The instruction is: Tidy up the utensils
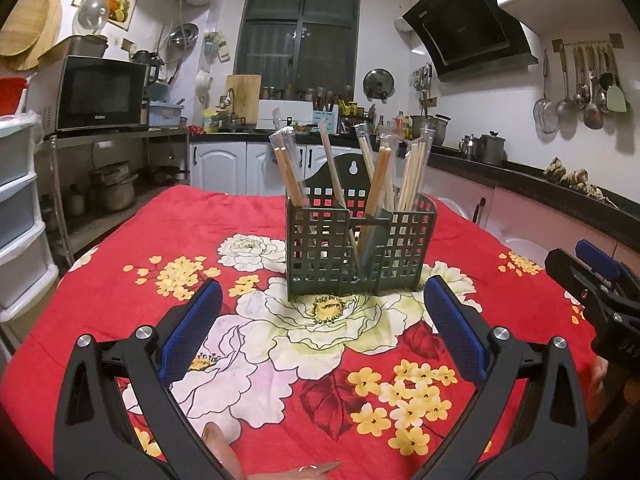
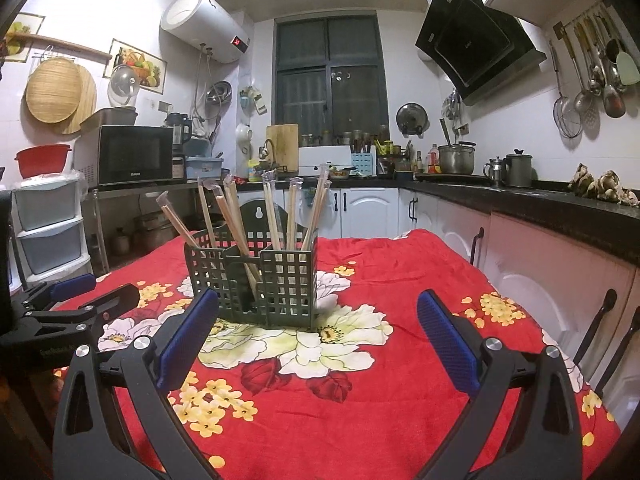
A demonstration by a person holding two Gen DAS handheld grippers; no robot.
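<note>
A dark green slotted utensil holder (image 1: pixel 360 248) stands on the red floral tablecloth (image 1: pixel 160 240). It holds several pairs of chopsticks in clear wrappers (image 1: pixel 288 168), leaning outward. In the right wrist view the holder (image 2: pixel 256 280) sits left of centre with its chopsticks (image 2: pixel 280 212). My left gripper (image 1: pixel 324 328) is open and empty, a short way in front of the holder. My right gripper (image 2: pixel 316 336) is open and empty, in front and to the right of the holder. Each gripper shows at the edge of the other's view: the right (image 1: pixel 592 276), the left (image 2: pixel 80 300).
The cloth (image 2: pixel 400 280) covers a table in a kitchen. White cabinets and a dark counter (image 2: pixel 520 200) run along the right. A microwave (image 1: pixel 100 92) on a metal rack and plastic drawers (image 1: pixel 20 200) stand at the left. Ladles hang on the right wall (image 1: pixel 580 88).
</note>
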